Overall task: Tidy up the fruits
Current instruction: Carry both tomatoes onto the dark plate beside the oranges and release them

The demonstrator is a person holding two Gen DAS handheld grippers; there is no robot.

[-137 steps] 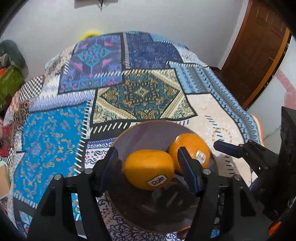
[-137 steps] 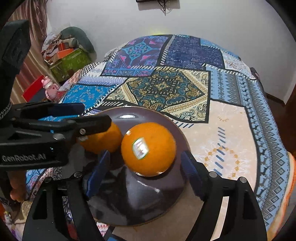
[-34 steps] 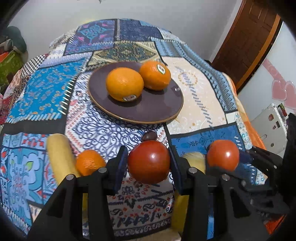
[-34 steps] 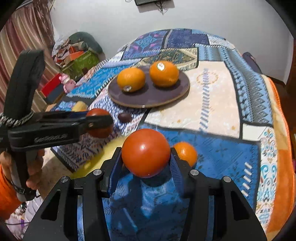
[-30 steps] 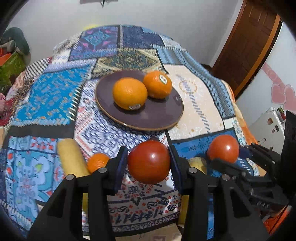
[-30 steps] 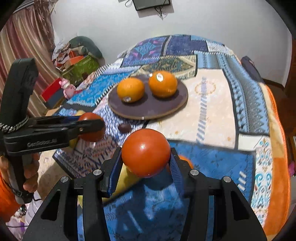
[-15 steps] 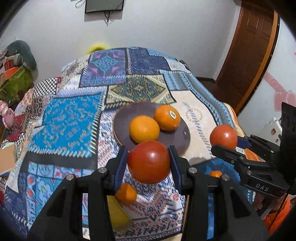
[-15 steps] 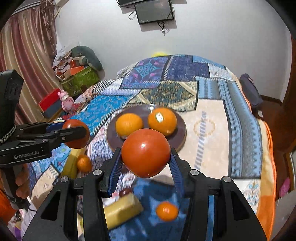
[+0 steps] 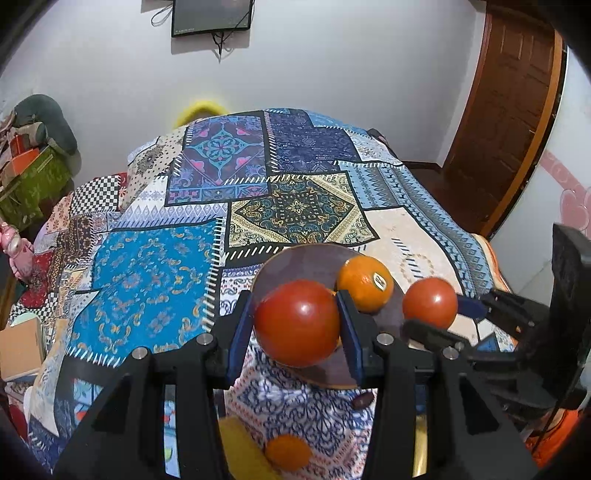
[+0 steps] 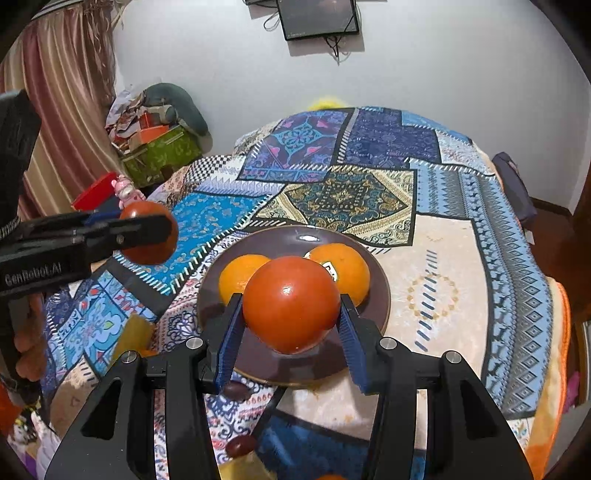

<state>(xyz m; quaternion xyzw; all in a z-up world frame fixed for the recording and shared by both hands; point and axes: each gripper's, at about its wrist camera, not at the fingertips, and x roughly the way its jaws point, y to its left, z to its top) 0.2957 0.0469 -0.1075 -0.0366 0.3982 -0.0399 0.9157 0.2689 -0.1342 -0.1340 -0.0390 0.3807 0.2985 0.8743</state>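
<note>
Patchwork quilt (image 10: 436, 266) across the centre; wall screen (image 10: 317, 16) at 12 o'clock, its cables hanging below; striped curtain (image 10: 62, 103) at 10 o'clock; green box (image 10: 162, 155) amid clutter beside it; pink toy (image 10: 125, 187) near the quilt's left edge; wooden door (image 9: 513, 110) at 2 o'clock.

A right gripper (image 10: 291, 328) clamps a red tomato (image 10: 291, 308) between its blue pads, held above the near rim of a dark purple plate (image 10: 376, 306). Two oranges (image 10: 240, 275) sit on the plate behind it. The plate rests on a patchwork bedspread (image 10: 436, 258). At the left edge, the left gripper (image 10: 147, 230) grips a second tomato (image 10: 149, 251). Two small dark fruits (image 10: 236, 391) lie near the bedspread's front edge.
</note>
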